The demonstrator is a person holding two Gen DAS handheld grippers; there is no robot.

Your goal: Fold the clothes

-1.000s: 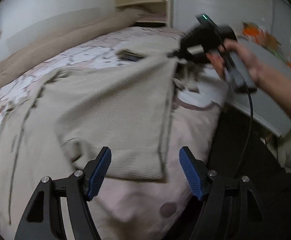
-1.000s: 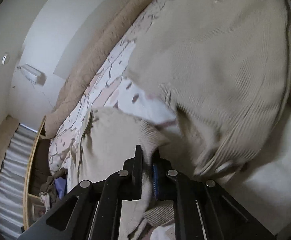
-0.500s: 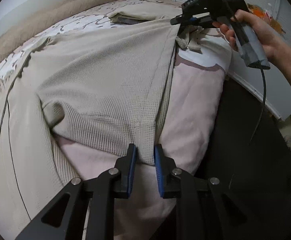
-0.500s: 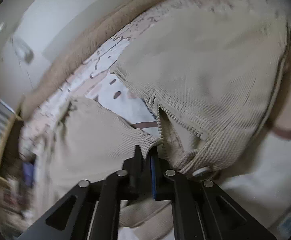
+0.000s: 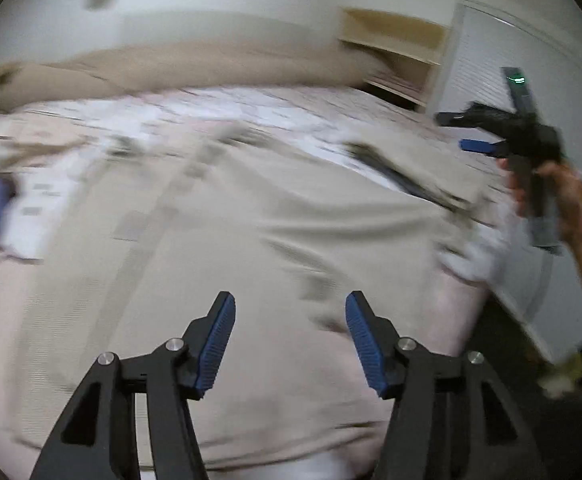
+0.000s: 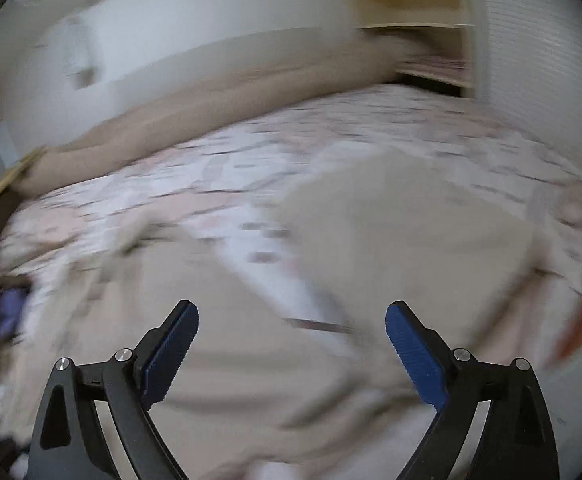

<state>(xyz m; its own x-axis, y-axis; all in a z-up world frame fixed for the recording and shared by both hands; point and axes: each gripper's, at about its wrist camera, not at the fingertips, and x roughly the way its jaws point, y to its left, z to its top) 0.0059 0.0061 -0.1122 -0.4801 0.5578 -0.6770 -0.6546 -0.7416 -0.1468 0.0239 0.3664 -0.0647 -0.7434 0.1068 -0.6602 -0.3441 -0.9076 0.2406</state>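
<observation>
Hovering both grippers, left (image 5: 290,334) and right (image 6: 292,352), jaws wide and empty, I see the garment (image 5: 275,240) spread on the bed (image 5: 251,104) at twelve o'clock. Blur hides its folds, so the step is unclear.

The left black two-finger gripper with blue ribbed pads (image 5: 290,334) is seen from its own wrist camera with its jaws spread wide apart and nothing between them. The right black two-finger gripper with blue ribbed pads (image 6: 292,350) likewise shows its jaws wide apart and empty in its own view. In the left wrist view the right gripper appears again at the right edge, raised, its blue-padded fingers pointing left. The person's bare right hand (image 5: 563,196) wraps around its grey handle, the forearm running down toward the lower right. Both views are motion-blurred.
</observation>
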